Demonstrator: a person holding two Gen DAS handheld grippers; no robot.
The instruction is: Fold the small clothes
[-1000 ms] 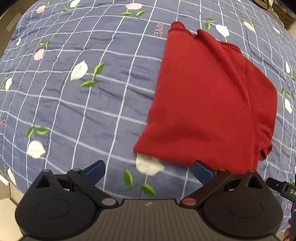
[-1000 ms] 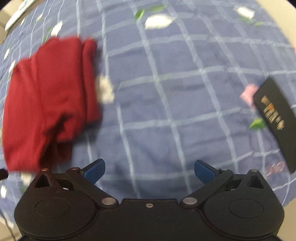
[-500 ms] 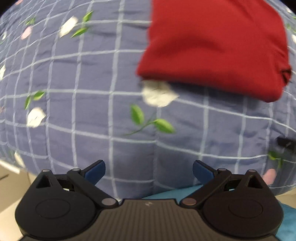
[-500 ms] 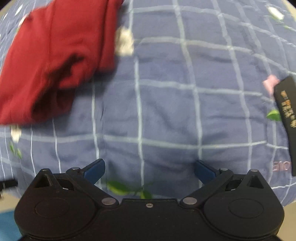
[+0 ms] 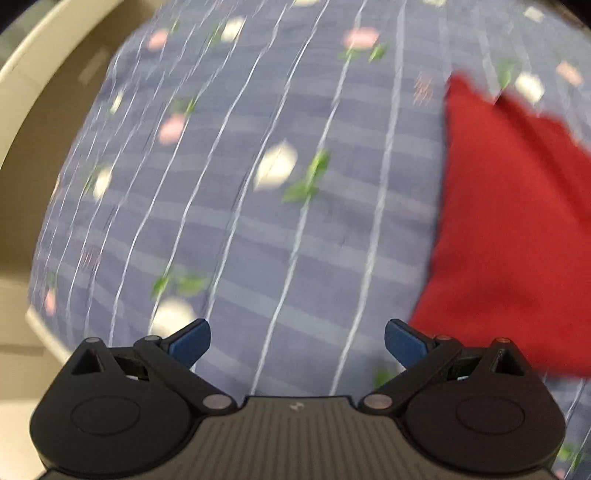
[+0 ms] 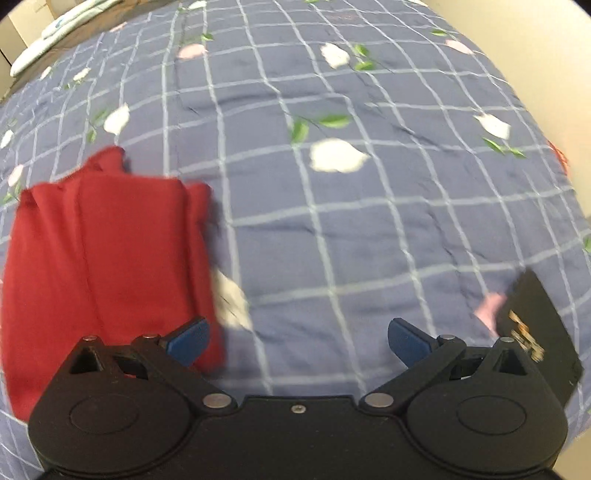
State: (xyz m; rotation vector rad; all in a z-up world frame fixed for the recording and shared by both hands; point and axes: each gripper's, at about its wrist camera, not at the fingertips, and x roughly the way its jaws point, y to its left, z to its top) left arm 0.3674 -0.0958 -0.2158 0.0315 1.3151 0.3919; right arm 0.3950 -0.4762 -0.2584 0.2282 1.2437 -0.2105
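Note:
A folded red garment [image 5: 517, 229] lies flat on the blue checked bedspread [image 5: 258, 221], at the right of the blurred left wrist view. My left gripper [image 5: 297, 341] is open and holds nothing; the cloth's near corner sits just beyond its right fingertip. In the right wrist view the same red garment [image 6: 99, 266] lies at the left, its near edge partly hidden behind the left finger. My right gripper [image 6: 297, 339] is open and holds nothing, with bare bedspread [image 6: 332, 240] between its fingers.
A flat black card with gold print [image 6: 535, 332] lies on the bedspread at the right. A cream bed edge [image 5: 33, 92] curves along the left. A pale object [image 6: 55, 33] rests at the far left corner of the bed.
Both cameras have swung forward again after pulling back towards the bed's edge. The red garment now sits beside each gripper. Both grippers stayed open.

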